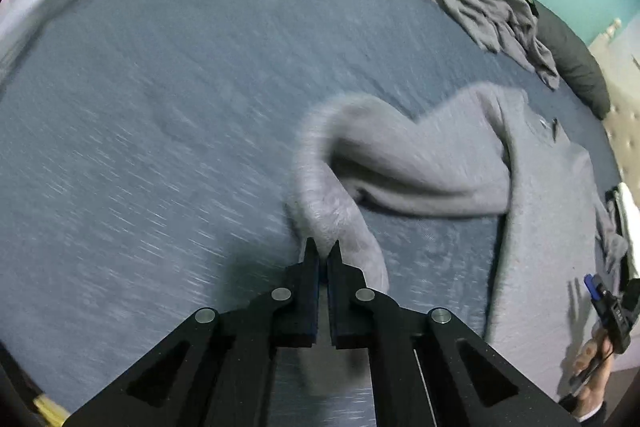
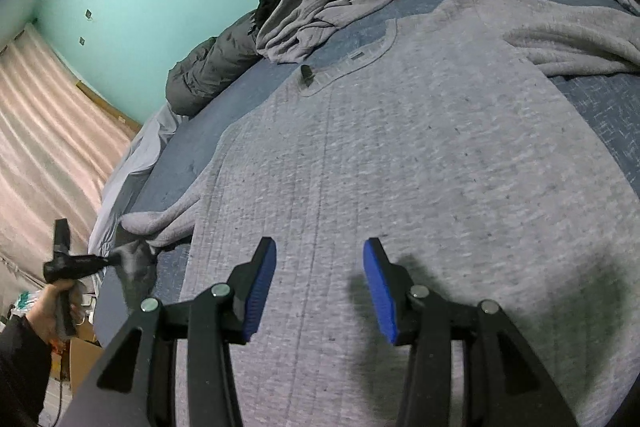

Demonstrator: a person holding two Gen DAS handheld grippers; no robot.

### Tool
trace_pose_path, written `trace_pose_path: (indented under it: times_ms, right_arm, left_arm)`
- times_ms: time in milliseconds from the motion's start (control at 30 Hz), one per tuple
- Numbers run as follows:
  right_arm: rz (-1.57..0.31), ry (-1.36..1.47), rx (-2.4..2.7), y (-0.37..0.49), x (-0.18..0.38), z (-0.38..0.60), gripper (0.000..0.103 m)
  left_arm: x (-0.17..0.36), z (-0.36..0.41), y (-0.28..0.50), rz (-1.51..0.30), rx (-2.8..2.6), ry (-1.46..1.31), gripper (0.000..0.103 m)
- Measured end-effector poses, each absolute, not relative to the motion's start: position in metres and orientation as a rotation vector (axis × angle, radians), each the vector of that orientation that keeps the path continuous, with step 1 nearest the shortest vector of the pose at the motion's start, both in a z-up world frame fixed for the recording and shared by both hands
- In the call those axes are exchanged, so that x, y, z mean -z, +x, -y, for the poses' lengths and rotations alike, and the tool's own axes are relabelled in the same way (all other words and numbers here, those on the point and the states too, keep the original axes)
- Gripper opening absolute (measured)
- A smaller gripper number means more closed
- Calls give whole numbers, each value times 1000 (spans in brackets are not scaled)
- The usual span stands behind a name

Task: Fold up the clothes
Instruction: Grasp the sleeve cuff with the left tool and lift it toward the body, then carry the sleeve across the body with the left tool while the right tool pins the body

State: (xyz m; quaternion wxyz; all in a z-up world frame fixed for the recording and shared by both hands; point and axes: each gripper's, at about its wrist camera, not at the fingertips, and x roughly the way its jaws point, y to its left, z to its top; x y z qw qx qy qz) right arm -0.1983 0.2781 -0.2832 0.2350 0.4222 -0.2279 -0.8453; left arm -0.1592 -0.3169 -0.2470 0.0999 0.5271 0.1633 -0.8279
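Bed (image 1: 160,107) with blue-grey cover takes up most of both views; dark duvet (image 2: 208,67) bunched along the far edge by the teal wall, a crumpled grey garment (image 2: 320,15) heaped against it. Task item: light grey knit sweater (image 2: 420,147), body spread flat on the bed, collar toward the wall, small dark tag at the neckline. One sleeve (image 1: 400,155) is lifted off the cover in a loop, cuff end pinched in the left gripper (image 1: 323,251), whose jaws are nearly closed on the fabric. Left view is motion-blurred, so the sleeve looks mid-swing; can't tell toward what. Right gripper (image 2: 320,283) hangs over the lower torso with jaws wide apart, holding nothing. Handling: soft, fuzzy, light, zero stiffness; it drapes and sags from any single grip point, and a thick knit should grip well on the pads. Best holds are seams and edges: cuff, shoulder seam, hem corners. Mid-panel pinches would just bunch it.
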Motion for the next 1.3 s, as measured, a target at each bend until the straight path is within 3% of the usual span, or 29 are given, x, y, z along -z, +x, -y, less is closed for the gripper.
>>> trace_pose_path:
  times_ms: [200,433,500,567,633,1000,1100,1300]
  right_arm:
    - [629,1150,2320,-200,284,-279,46]
    - [622,1156,2326,-200,286,-281,46]
    - [615,1157,2324,-200,286,-280,46]
    - [600,1160,2316,-201,285,-277,46]
    - [591,1165,2309,-202,285,-276,46]
    - [521,1183,2302,-196,286,-265,46]
    - [497,1192,2306,-196,283,-256,46]
    - [429,1227,2267,-212,269,-215,46]
  left_arm:
    - [204,375,-144,-446,2372,1451,3]
    - [216,398,-153,-422,2294,1475,3]
    - [228,402,-159,-411,2253,1510,8]
    - [232,404,-161,-392,2221,1507,24]
    - [231,405,-156,-392,2205,1470,31]
    - [232,404,-134,-354,2262,1465,32]
    - [236,408,-131,-356,2284,1487,43]
    - [259,417,-126,-380,2316,1537,44]
